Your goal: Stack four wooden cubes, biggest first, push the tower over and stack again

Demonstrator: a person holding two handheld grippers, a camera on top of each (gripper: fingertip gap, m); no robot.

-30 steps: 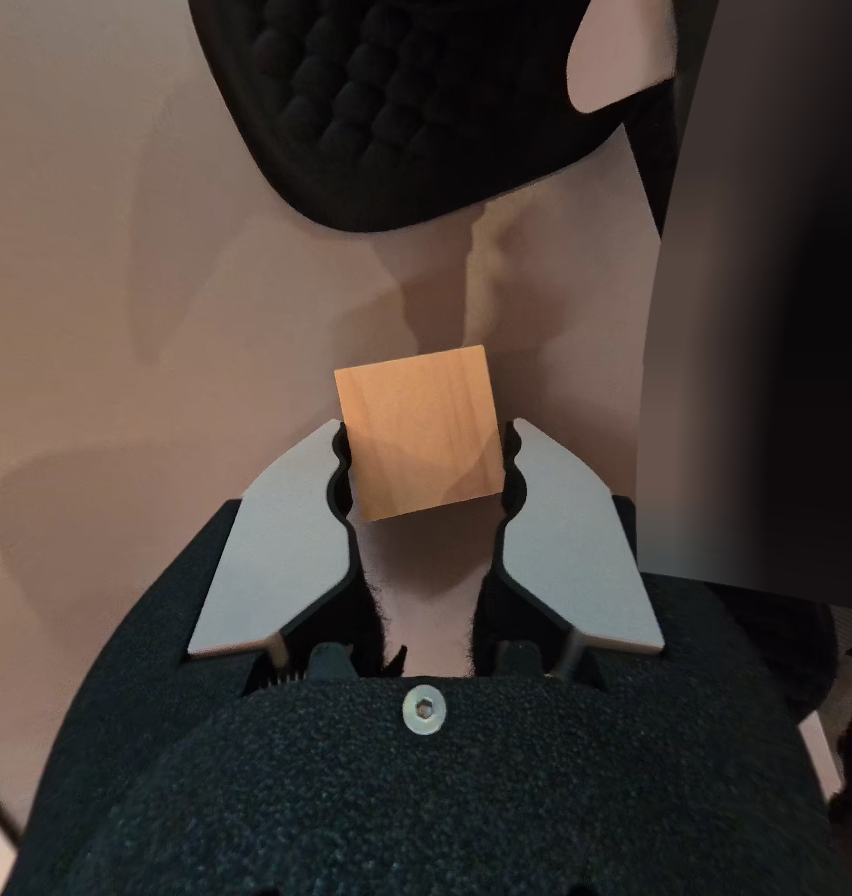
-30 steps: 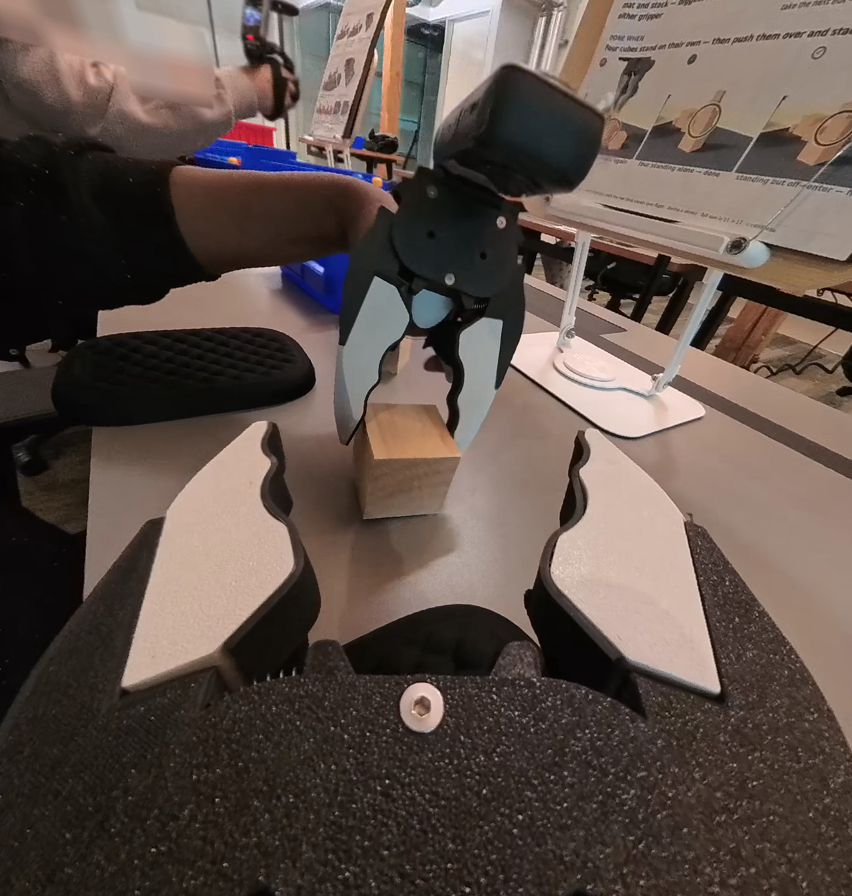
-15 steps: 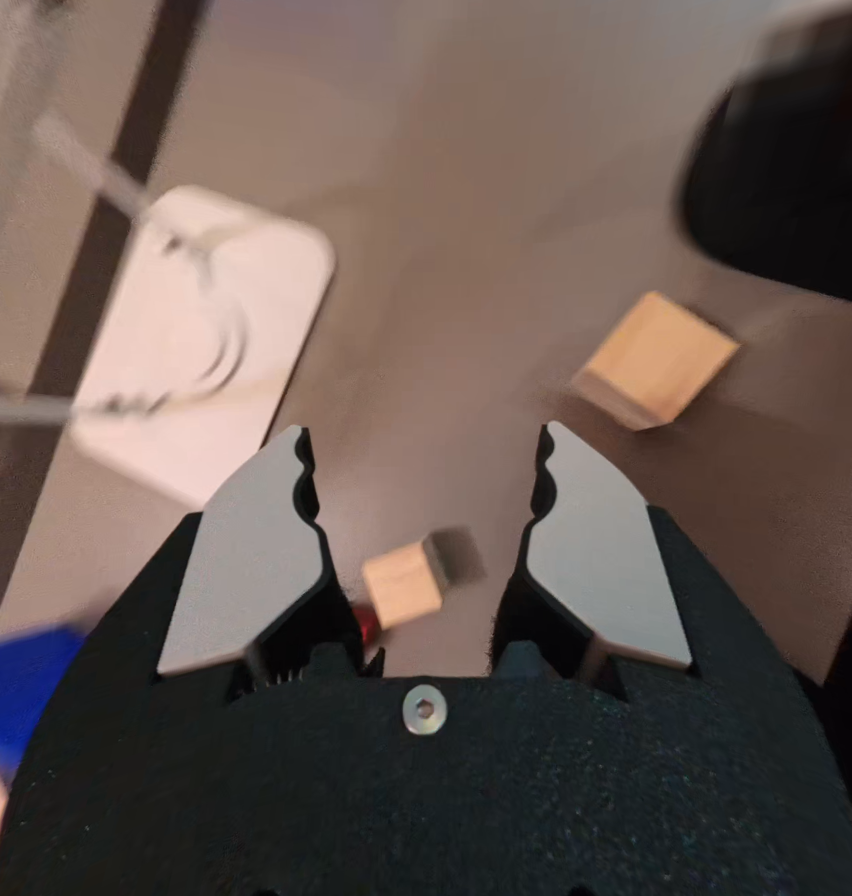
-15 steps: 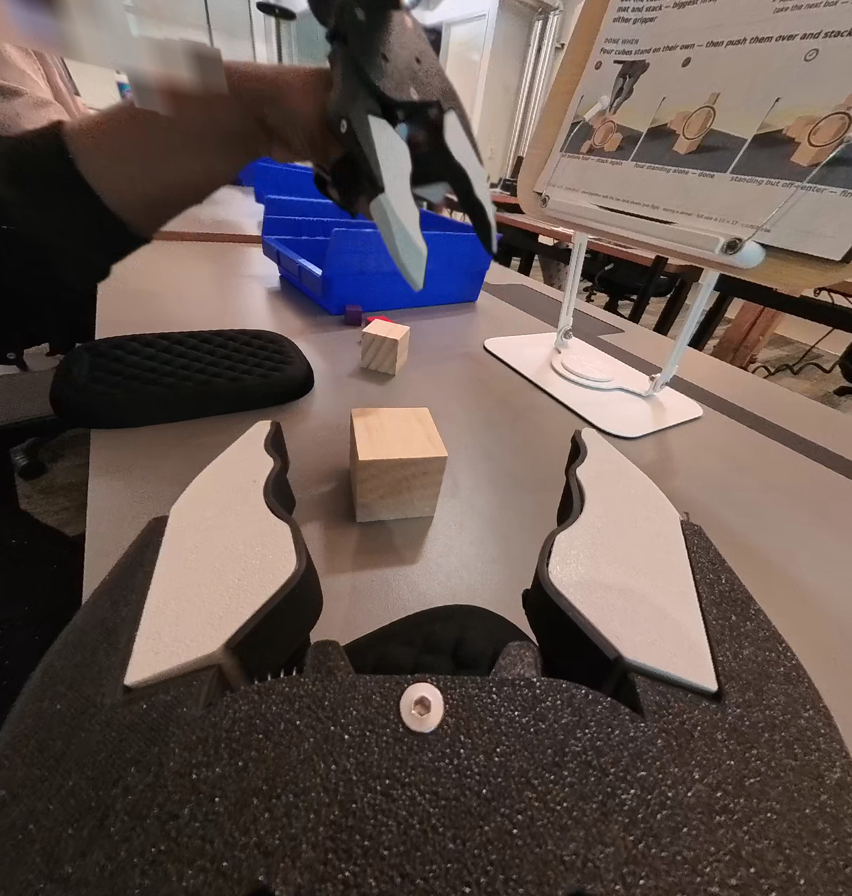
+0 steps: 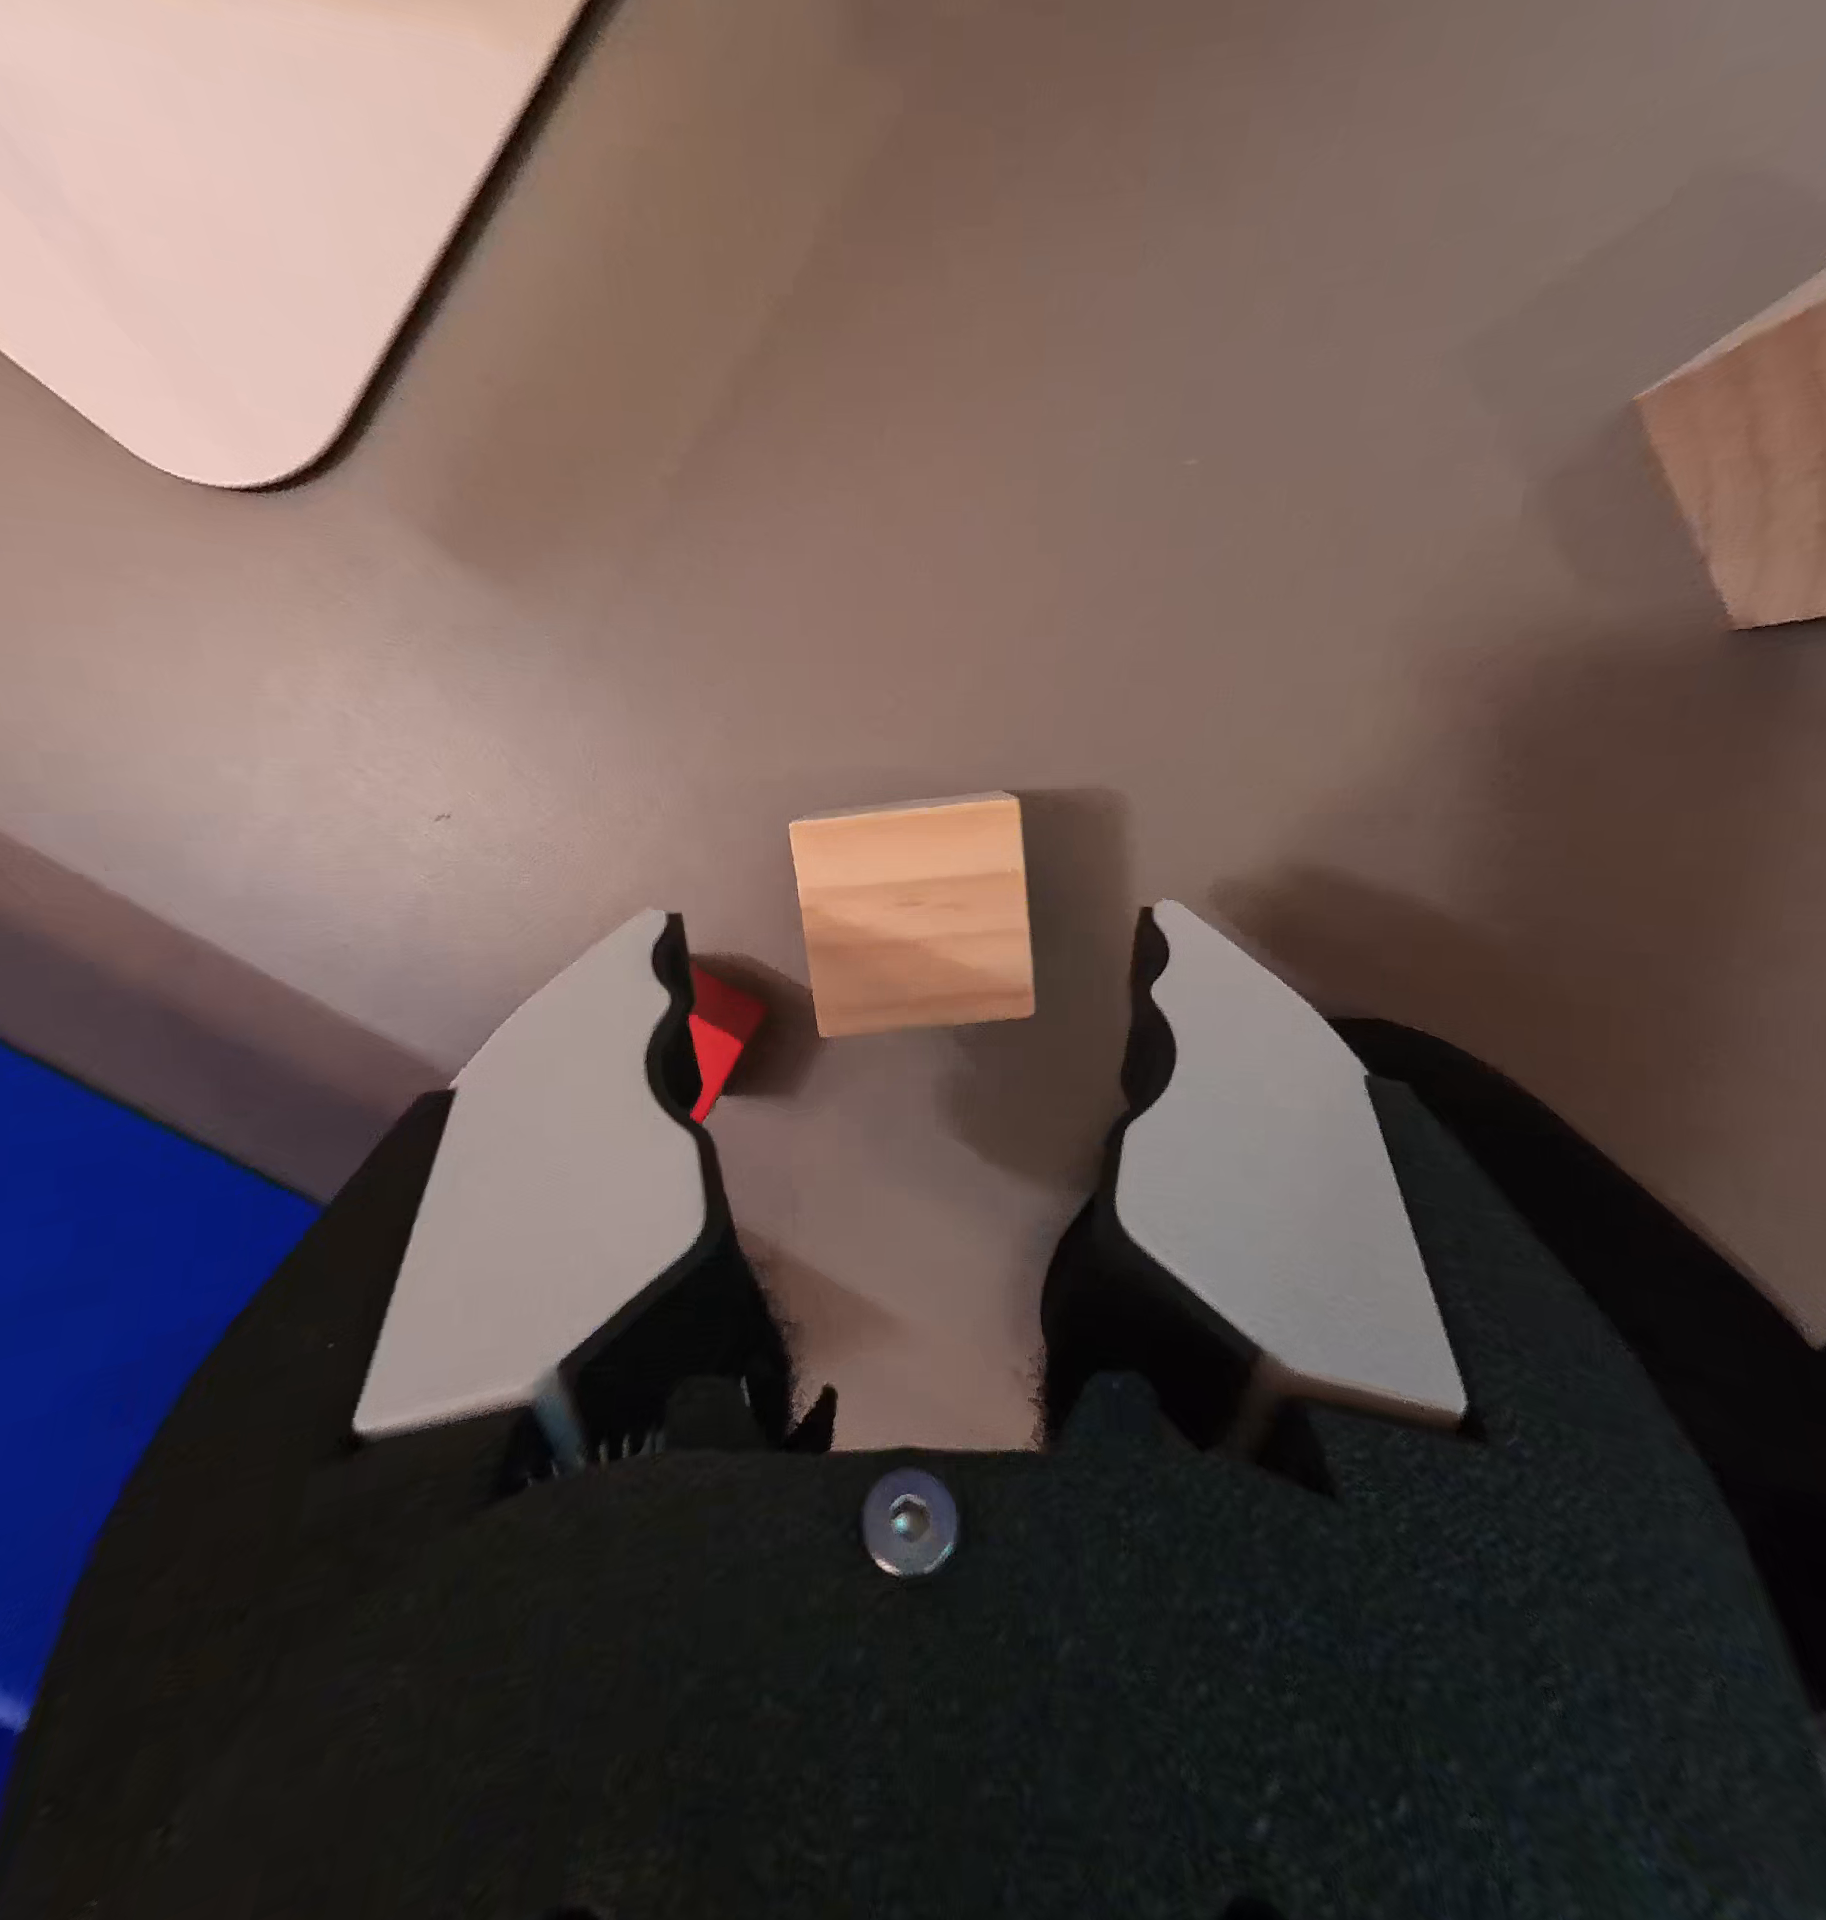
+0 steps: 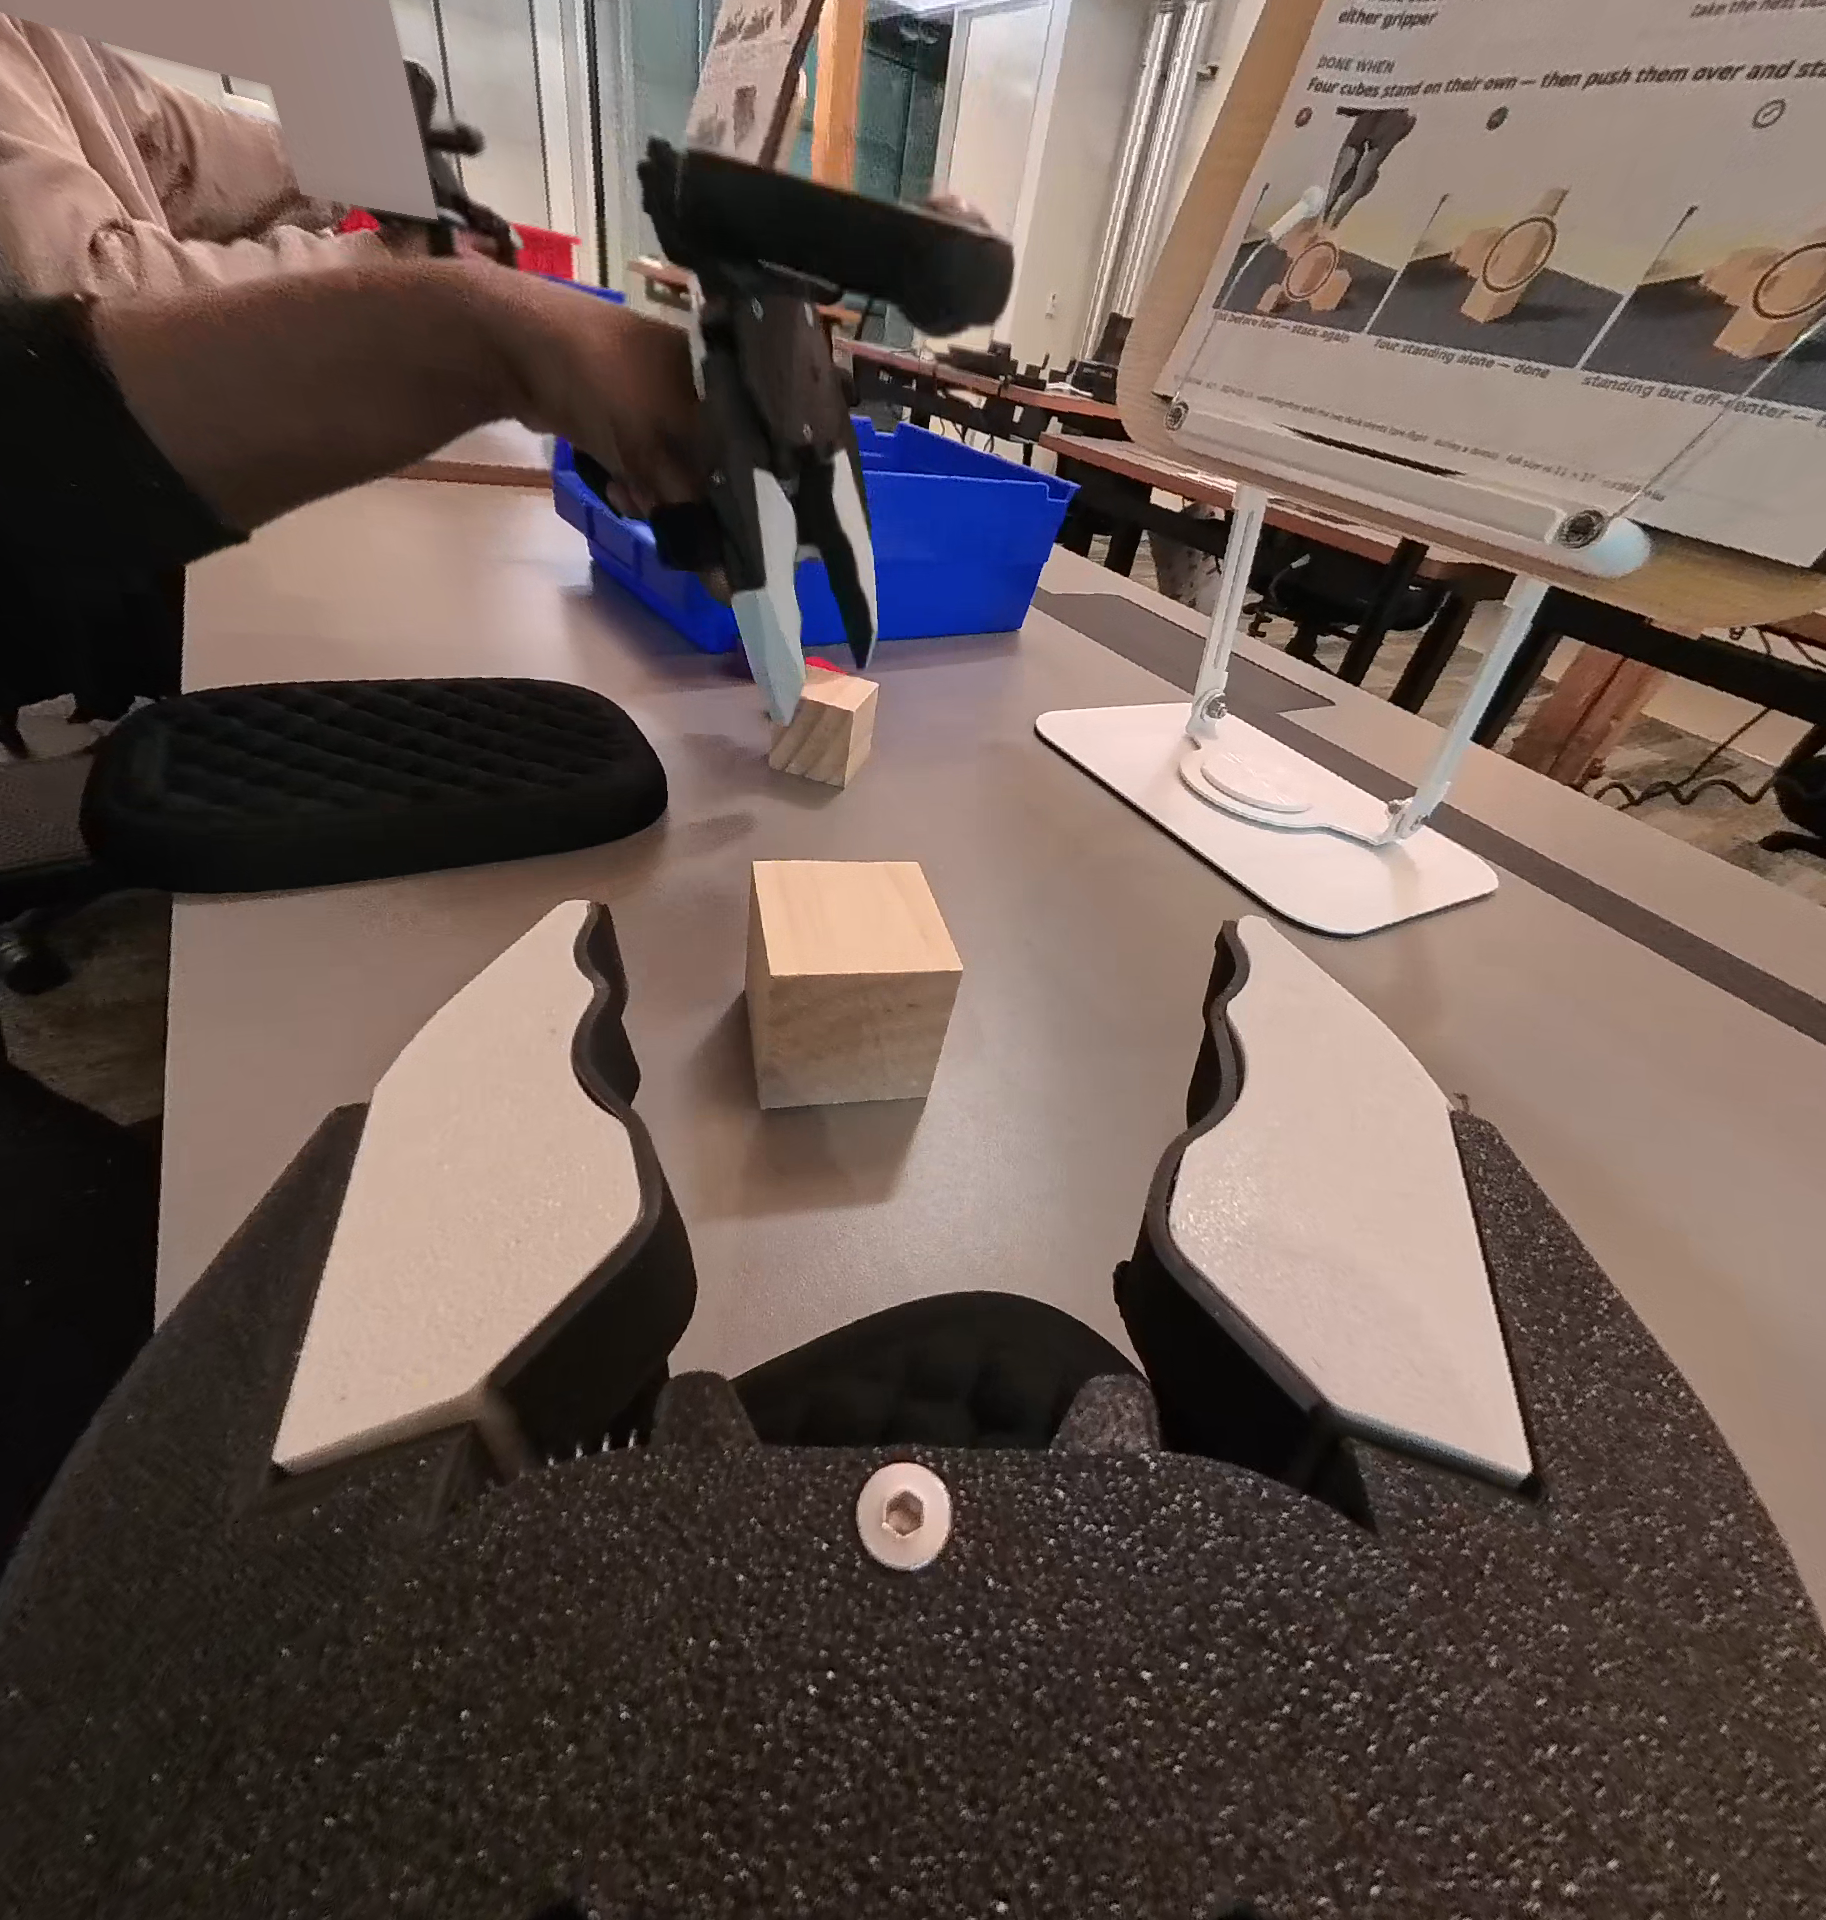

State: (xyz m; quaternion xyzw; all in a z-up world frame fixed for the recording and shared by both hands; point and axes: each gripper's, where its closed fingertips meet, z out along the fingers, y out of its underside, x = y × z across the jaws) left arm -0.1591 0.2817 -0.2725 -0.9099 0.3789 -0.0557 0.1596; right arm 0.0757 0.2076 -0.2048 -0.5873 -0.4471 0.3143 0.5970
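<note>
My left gripper (image 5: 911, 914) is open and points down at the grey table (image 5: 992, 468). A small wooden cube (image 5: 914, 914) lies between its fingertips with a gap on each side. A small red cube (image 5: 724, 1023) lies against the inside of the left finger (image 5: 566, 1122). In the right wrist view the left gripper (image 6: 810, 665) hovers over that small cube (image 6: 824, 732) near the blue bin. My right gripper (image 6: 911, 920) is open and low over the table. A larger wooden cube (image 6: 847, 987) stands free between its fingertips, untouched; it also shows in the left wrist view (image 5: 1782, 457).
A blue bin (image 6: 919, 540) stands behind the small cube. A black padded armrest (image 6: 369, 769) lies at the left. A white stand base (image 6: 1273, 800) holding an instruction board (image 6: 1511, 260) is at the right. A person's arm (image 6: 317, 374) reaches in from the left.
My left gripper opened and let go of the larger wooden cube, lifted, and moved back to hover over the small cube by the bin. My right gripper stayed open and nearly still.
</note>
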